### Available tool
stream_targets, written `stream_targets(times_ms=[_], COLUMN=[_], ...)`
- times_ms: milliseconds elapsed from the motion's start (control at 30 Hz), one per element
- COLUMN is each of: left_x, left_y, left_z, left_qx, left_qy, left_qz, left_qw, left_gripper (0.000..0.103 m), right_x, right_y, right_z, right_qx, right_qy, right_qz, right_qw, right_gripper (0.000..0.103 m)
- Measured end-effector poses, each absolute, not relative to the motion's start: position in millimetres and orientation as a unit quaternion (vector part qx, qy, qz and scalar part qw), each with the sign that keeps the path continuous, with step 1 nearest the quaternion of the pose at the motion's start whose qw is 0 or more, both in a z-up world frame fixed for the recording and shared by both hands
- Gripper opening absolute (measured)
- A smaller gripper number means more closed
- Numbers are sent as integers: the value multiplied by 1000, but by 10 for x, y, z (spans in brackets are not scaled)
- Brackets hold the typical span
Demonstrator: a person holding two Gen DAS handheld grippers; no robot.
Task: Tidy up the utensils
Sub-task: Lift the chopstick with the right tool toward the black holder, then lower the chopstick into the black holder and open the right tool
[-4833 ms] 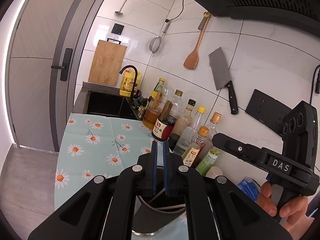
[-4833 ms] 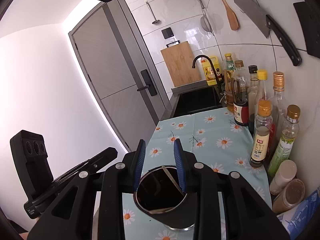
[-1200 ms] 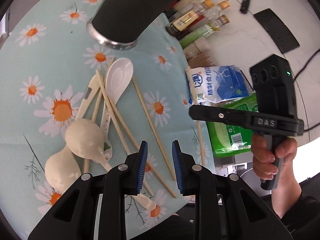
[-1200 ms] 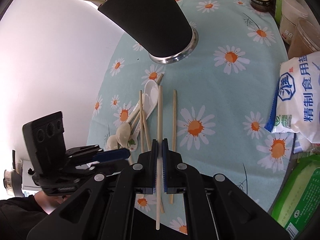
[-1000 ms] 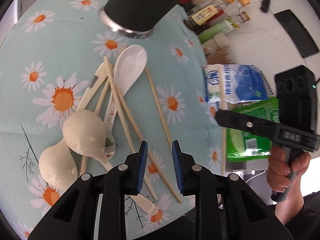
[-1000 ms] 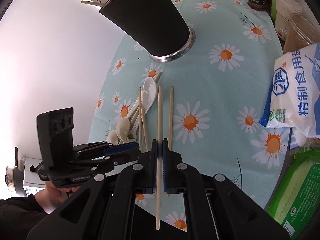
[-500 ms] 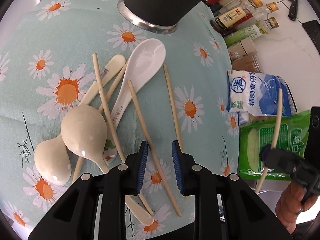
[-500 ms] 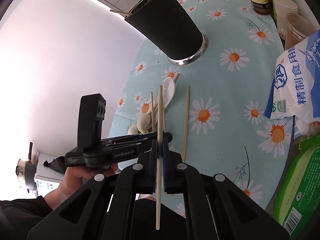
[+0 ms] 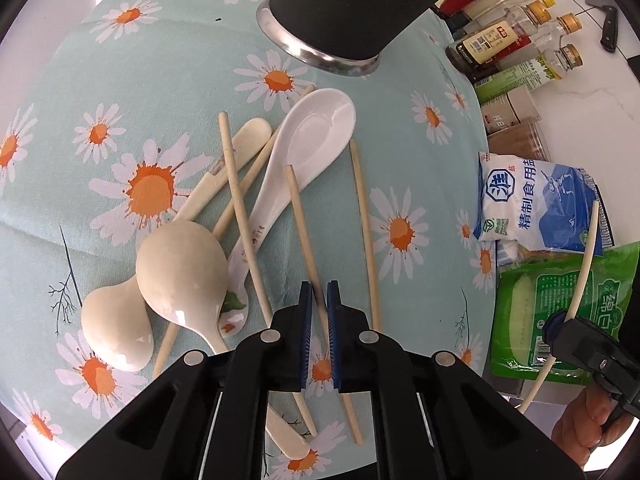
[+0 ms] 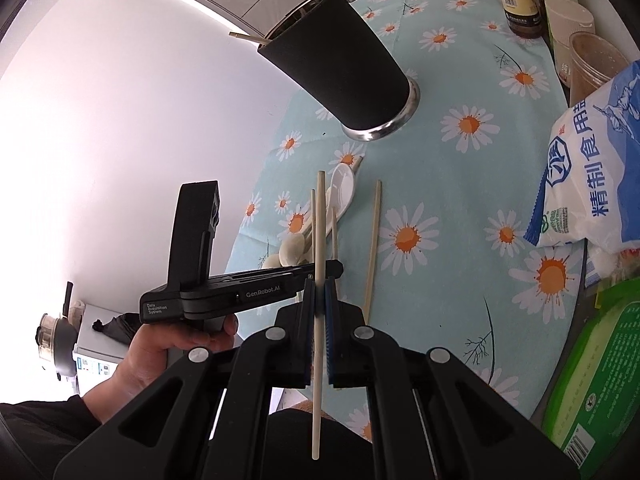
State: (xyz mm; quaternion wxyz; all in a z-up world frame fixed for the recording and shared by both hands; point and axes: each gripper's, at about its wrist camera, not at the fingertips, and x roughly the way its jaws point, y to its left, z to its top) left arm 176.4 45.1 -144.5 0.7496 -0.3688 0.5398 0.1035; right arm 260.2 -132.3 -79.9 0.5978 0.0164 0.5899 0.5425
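Note:
My left gripper is low over the daisy tablecloth, its jaws closed on a wooden chopstick that lies there. Beside it lie more chopsticks, a white ceramic spoon and two cream spoons. The black utensil cup stands beyond them. My right gripper is shut on another chopstick and holds it lifted above the table, off to the right of the pile. The cup in the right wrist view has a chopstick sticking out of it.
Sauce bottles and spice jars line the back right. A blue-and-white salt bag and a green packet lie at the right table edge. The table's near edge is just under my grippers.
My left gripper has dropped lower and its jaws have closed from open onto a chopstick on the cloth. My right gripper has lifted its chopstick higher and away to the right.

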Motion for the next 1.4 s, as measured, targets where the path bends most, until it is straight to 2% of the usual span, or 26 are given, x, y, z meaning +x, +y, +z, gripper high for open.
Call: stream_targets(times_ms=[367, 633, 967, 1400], left_x=[1778, 1710, 1468, 1528], left_y=[601, 713, 1070, 1506], left_z=[-1310, -964, -355, 309], left_qx=[-390, -391, -343, -287], left_qy=[513, 471, 405, 292], left_qz=[61, 11, -9, -70], left_qw=[762, 791, 847, 910], left_gripper=[4, 4, 4, 4], right_x=[2661, 2655, 2563, 2551], right_y=[-1181, -988, -616, -315], right_z=[-736, -628, -364, 76], right_qx=[10, 6, 11, 50], right_qy=[580, 562, 500, 408], right_qz=[523, 513, 525, 510], right_qw=[624, 649, 689, 755], right_gripper=[6, 6, 6, 6])
